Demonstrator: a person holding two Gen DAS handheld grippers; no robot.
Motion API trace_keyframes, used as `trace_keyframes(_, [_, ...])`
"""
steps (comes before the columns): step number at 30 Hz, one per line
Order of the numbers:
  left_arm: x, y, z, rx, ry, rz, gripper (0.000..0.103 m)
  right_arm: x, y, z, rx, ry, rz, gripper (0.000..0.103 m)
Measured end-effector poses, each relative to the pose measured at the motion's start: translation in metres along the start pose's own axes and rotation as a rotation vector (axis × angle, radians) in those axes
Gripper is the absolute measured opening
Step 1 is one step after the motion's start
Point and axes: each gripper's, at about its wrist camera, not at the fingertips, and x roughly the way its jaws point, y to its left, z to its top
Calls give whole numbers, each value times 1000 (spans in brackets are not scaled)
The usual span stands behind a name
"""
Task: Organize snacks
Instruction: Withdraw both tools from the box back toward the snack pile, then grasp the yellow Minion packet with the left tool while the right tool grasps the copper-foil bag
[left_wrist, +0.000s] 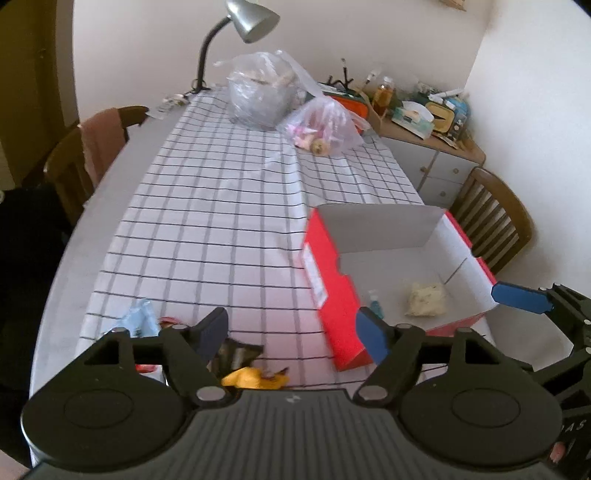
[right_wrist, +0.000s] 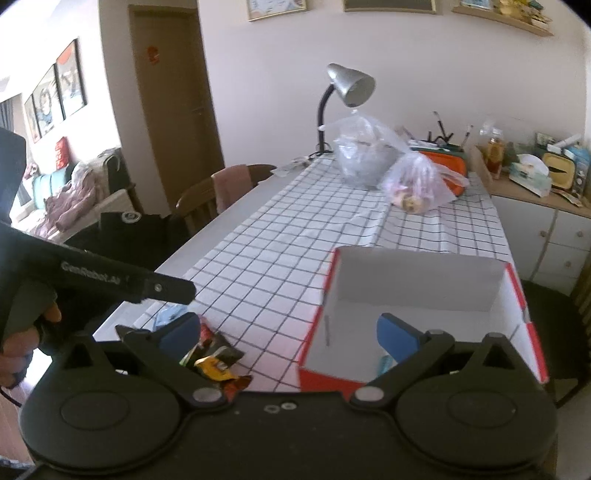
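Both grippers hang low over the near edge of the surface (left_wrist: 92, 206), and each has its jaws spread wide with nothing between them. Largest ahead of them is the grid-patterned cloth (left_wrist: 207, 206), running away from the jaws to two clear plastic bags (left_wrist: 258, 88) and a desk lamp (left_wrist: 251, 18) at the far end. Next in size is the red box (left_wrist: 332, 295), open-topped and white inside: it sits ahead and to the right of the left gripper (left_wrist: 291, 334), whose right jaw overlaps its near corner, while the right gripper (right_wrist: 288, 332) has its right jaw over the box and its left jaw over the cloth. Inside lie a pale wrapped snack (left_wrist: 424, 299) and a small blue-green item (left_wrist: 375, 304). Smallest are the loose snack packets (right_wrist: 214, 358) just below and between the left gripper's jaws, a yellow one (left_wrist: 255, 378) nearest. The likely step is picking up a packet; it would go best by lowering the jaws squarely over one wrapper, pinching its middle rather than a crinkled edge, then lifting clear of the box wall before releasing inside.
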Motion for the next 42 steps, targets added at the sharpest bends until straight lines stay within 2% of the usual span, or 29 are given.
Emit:
trace_keyframes(6, [-10, 46, -23, -53, 27, 19, 79, 18, 25, -14, 7, 41, 26, 103])
trace_keyframes(12, [-8, 90, -50, -114, 80, 70, 79, 40, 47, -29, 3, 104, 28, 103])
trace_keyframes(18, [2, 114, -78, -130, 143, 130, 79, 67, 62, -44, -21, 180, 26, 103])
trace_keyframes(33, [60, 123, -132, -170, 335, 198, 79, 125, 72, -79, -113, 353, 31, 101])
trace_keyframes(42, [74, 120, -143, -171, 353, 241, 79, 146, 79, -84, -183, 392, 42, 98])
